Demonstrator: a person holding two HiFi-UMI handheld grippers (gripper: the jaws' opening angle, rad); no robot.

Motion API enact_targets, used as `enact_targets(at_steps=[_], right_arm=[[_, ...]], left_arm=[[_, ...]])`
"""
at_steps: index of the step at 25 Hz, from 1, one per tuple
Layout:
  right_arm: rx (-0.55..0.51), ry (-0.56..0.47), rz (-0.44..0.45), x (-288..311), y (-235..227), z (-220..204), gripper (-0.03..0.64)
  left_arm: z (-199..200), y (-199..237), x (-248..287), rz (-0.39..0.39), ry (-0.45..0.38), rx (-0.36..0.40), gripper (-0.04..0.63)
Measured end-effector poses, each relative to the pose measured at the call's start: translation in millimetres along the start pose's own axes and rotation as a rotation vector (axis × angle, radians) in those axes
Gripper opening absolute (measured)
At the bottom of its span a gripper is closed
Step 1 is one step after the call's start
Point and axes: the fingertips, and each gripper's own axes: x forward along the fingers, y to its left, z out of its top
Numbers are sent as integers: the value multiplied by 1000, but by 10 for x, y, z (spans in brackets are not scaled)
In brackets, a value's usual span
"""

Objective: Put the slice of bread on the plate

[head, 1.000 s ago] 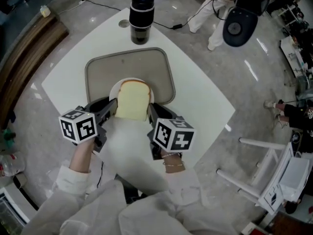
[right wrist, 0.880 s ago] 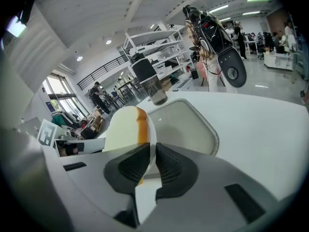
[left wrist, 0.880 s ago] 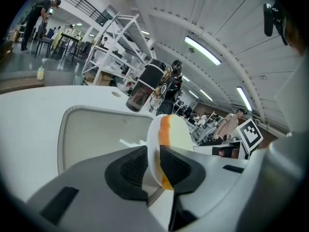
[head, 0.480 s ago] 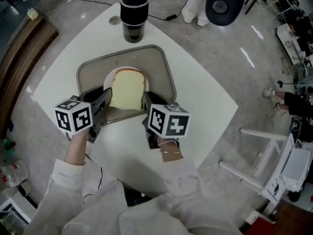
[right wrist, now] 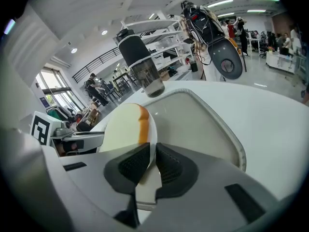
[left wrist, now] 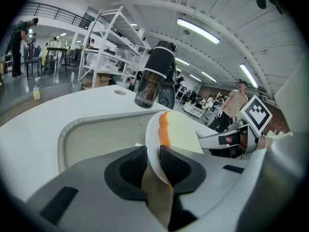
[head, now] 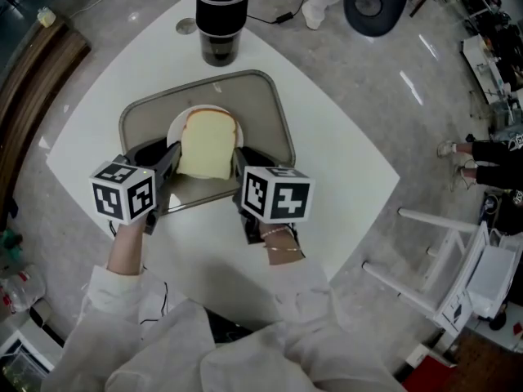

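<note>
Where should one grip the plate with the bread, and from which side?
Grip the plate by its thin rim, from two opposite sides, one jaw above and one below. The bread covers the middle, so only the rim is free; the left gripper and right gripper hold it so.

We find the tray (head: 278,129) at the middle of the table (head: 343,178), with the tall container (head: 221,19) behind it near the far corner. The plate (head: 173,131) is over the tray's near half (whether it rests there we cannot tell), the slice of bread (head: 206,144) on it. The left gripper (head: 166,163) pinches the plate's left rim, the right gripper (head: 239,160) its right rim
</note>
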Motion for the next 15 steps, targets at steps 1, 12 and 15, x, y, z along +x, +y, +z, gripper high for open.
enact_targets(at_steps=[1, 12, 15], right_arm=[[-7, 4, -3, 14, -7, 2, 48], [-262, 69, -117, 133, -37, 114, 44], [-293, 85, -124, 127, 8, 128, 44]], left_arm=[[10, 6, 14, 6, 1, 19, 86], [40, 78, 108, 18, 65, 59, 89], [43, 96, 118, 19, 78, 45, 89]])
